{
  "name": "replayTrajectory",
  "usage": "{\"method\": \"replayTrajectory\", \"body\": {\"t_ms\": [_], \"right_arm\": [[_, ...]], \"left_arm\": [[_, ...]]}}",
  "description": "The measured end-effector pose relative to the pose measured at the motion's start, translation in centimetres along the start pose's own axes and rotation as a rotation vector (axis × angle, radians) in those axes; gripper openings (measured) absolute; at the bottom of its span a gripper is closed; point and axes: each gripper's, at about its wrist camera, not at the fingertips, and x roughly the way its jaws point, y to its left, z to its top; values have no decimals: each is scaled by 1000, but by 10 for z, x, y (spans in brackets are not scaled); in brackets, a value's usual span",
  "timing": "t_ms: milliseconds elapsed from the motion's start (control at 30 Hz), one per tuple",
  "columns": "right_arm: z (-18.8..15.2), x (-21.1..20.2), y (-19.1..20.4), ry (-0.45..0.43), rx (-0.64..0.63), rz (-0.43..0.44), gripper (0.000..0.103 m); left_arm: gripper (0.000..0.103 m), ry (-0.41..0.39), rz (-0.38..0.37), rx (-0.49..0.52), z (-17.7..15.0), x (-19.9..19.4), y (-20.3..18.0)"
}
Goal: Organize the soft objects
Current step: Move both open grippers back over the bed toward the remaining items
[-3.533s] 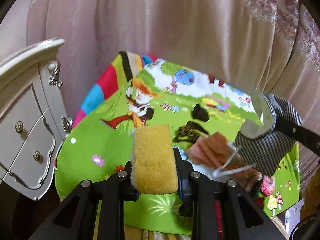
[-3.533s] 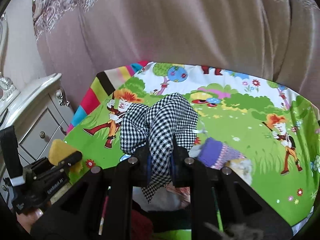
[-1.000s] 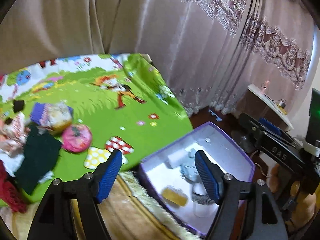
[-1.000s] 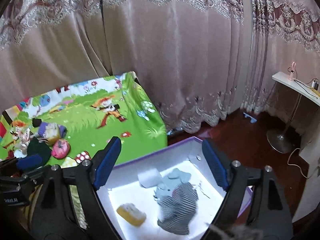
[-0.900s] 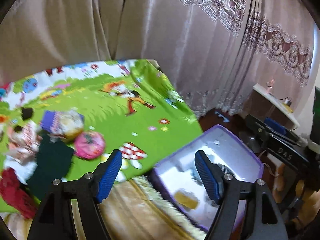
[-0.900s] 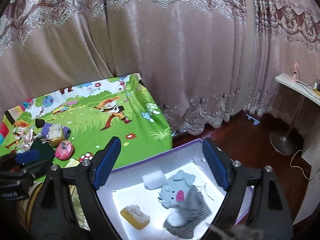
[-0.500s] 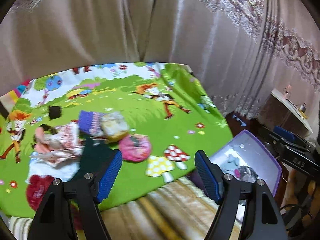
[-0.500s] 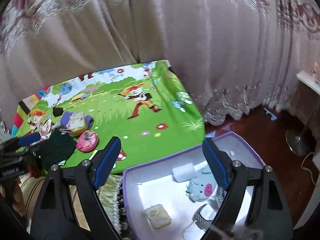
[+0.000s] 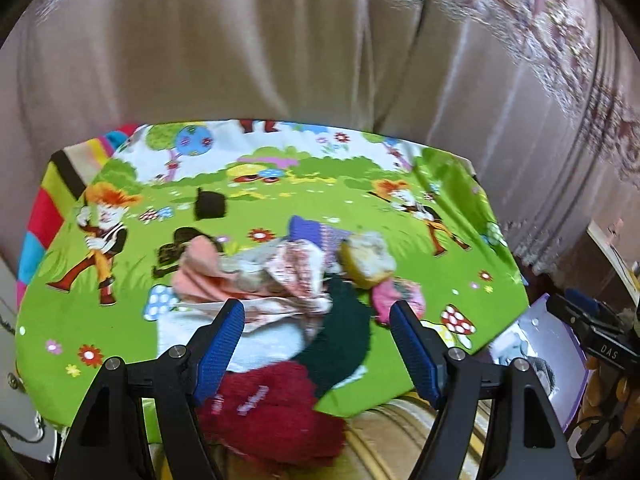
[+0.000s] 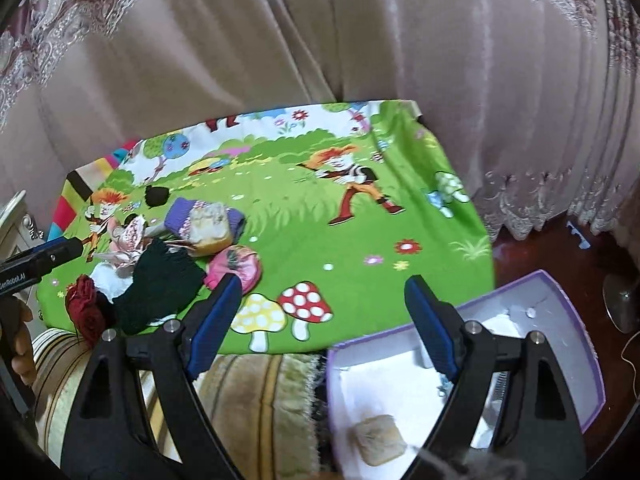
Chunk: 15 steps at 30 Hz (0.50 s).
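A heap of soft things (image 9: pixel 280 280) lies on the cartoon play mat (image 9: pixel 360 208), a dark green knit (image 9: pixel 344 332) and red knit (image 9: pixel 272 408) nearest the left claw (image 9: pixel 316 344), released and empty. Only the right wrist view shows inside the purple box (image 10: pixel 576 312) beside the mat, a yellow sponge (image 10: pixel 378 444) on its white floor, the right claw (image 10: pixel 320 316) spread and empty above.

We find the most open room on the right half of the cartoon cloth (image 10: pixel 360 248), bare from the pink round toy (image 10: pixel 236 266) across to the cloth's right edge. The left half is crowded: a heap of soft things (image 9: pixel 288 280), with the dark green cloth (image 9: pixel 344 332) and red knit (image 9: pixel 272 408) at its near edge, blocks a low pass there. Behind the surface hangs the curtain (image 10: pixel 280 48), closing the far side. The purple box (image 10: pixel 580 364) stands off the cloth's right corner; its inside is mostly bare, save a yellow sponge (image 10: pixel 378 438).
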Motion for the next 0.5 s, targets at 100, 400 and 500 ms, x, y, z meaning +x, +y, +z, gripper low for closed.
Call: {"method": "replayTrajectory", "body": {"t_ms": [100, 400, 500], "right_arm": [[3, 11, 10, 14, -10, 7, 86], [10, 43, 36, 61, -36, 47, 86], [14, 51, 41, 69, -44, 47, 86]], "left_arm": [[76, 15, -7, -28, 1, 3, 8], [69, 140, -50, -33, -5, 38, -4], [64, 205, -46, -14, -8, 54, -10]]}}
